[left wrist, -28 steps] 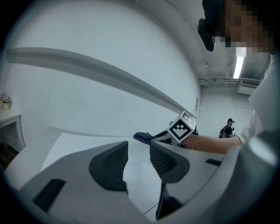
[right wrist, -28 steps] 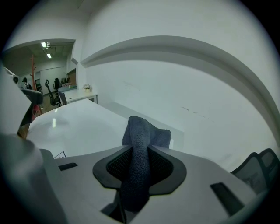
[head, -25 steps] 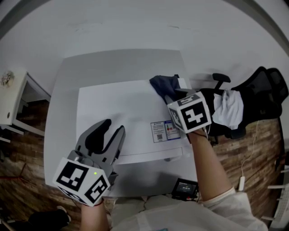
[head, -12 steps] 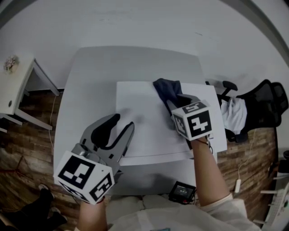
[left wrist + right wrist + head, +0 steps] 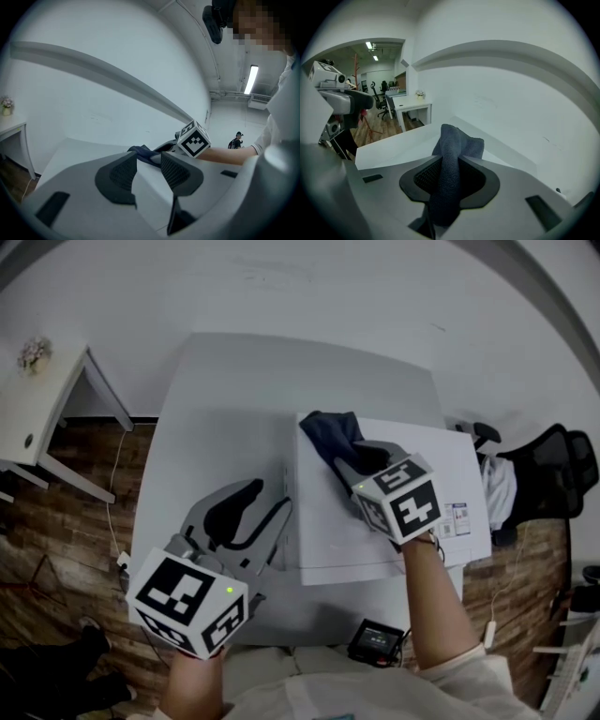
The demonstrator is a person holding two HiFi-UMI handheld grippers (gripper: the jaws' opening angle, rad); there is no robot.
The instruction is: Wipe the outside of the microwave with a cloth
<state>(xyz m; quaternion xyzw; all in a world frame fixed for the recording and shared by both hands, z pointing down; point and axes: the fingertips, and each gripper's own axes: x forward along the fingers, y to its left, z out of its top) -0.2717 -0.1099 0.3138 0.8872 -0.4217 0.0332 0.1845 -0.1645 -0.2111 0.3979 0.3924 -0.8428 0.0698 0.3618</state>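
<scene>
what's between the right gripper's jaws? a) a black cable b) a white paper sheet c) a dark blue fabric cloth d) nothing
c: the right gripper view shows the dark blue fabric cloth pinched between the pads of the right gripper.

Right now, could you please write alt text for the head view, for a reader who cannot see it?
Seen from above, the right gripper holds a dark blue cloth on the top of a white microwave on a grey table. The left gripper, jaws apart, sits at the microwave's left edge.
</scene>
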